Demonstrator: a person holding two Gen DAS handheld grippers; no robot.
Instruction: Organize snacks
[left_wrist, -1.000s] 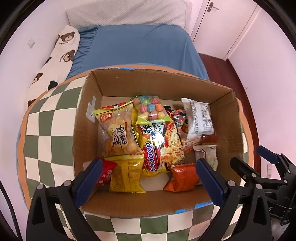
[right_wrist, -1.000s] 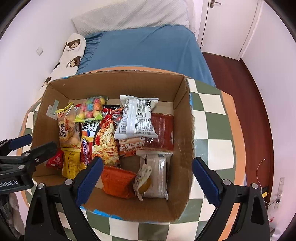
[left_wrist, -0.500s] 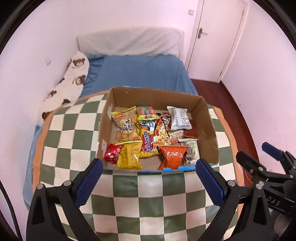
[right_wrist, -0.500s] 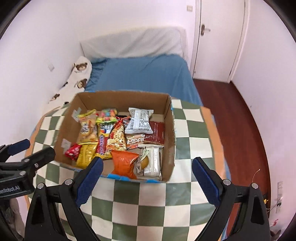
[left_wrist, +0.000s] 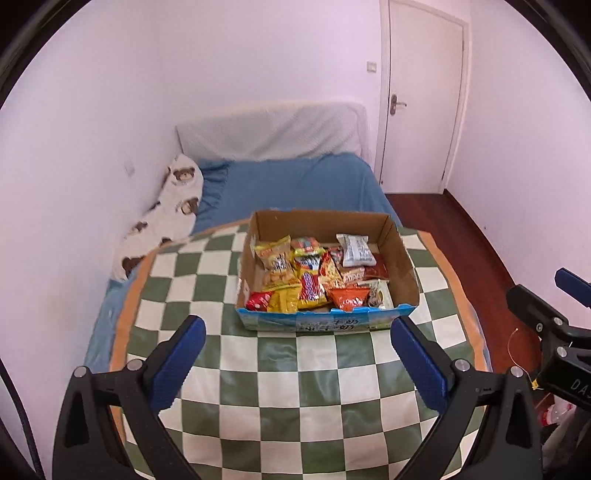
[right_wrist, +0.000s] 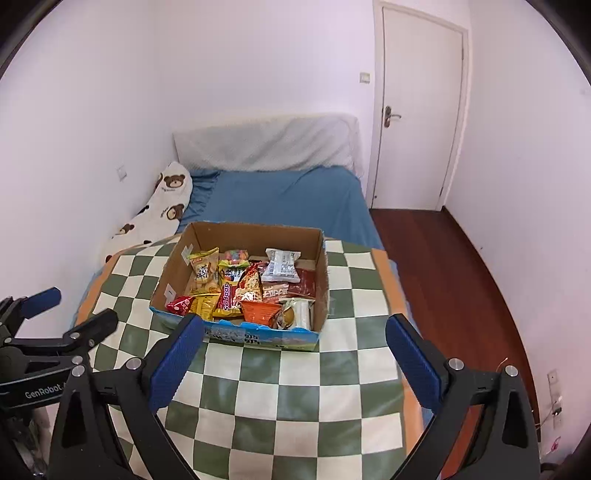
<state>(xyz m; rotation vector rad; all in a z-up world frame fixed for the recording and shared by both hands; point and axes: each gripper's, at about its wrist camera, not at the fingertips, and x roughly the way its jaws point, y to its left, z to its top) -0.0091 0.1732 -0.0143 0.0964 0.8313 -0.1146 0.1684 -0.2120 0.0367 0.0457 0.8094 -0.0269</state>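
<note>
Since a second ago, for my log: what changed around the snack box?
Both grippers, left gripper and right gripper, pulled back and up from the cardboard box, open and empty throughout. The snack packets stayed put in the box.

Ahead of the gripper, a bed with a blue sheet (right_wrist: 280, 199) stands against plain white walls (right_wrist: 236, 66), a bear-print pillow (right_wrist: 162, 210) on its left. A white door (right_wrist: 417, 110) stands ahead-right, above dark red wooden floor (right_wrist: 454, 273).
</note>
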